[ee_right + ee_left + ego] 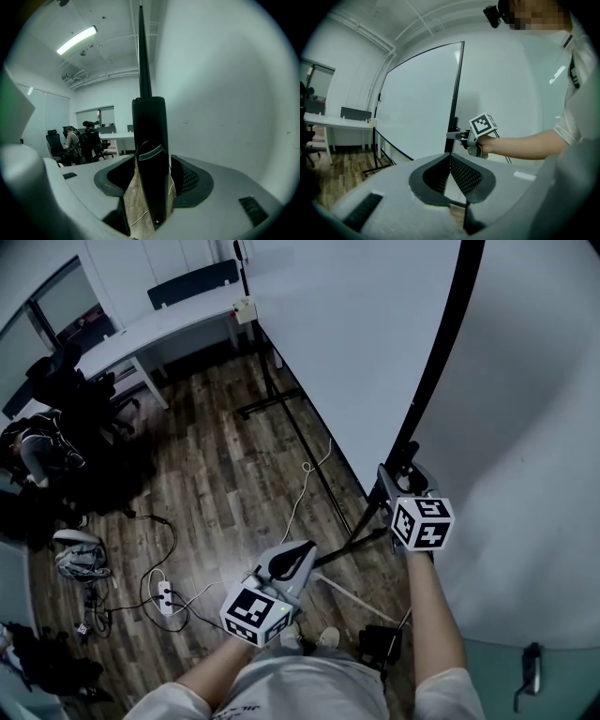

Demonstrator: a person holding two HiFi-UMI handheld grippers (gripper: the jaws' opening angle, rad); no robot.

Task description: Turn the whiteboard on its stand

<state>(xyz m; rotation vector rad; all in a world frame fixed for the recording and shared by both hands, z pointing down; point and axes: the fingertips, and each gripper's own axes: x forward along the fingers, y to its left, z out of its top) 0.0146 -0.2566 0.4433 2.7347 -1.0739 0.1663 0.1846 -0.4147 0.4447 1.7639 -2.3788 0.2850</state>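
- A whiteboard [347,343] stands upright on its black stand [272,407] on the wood floor [216,474]. It sits close beside a pale wall [534,427].
- Its long side runs from the person away toward a white desk [159,329]. The near end faces the person edge-on, and the writing face looks out over the open floor.
- The right gripper [401,472] is at the board's near black edge post [149,131]. Its jaws are spread to either side of the post, with floor showing in the gaps.
- The left gripper [292,559] hangs low over the floor, apart from the board, its jaws pressed together on nothing.
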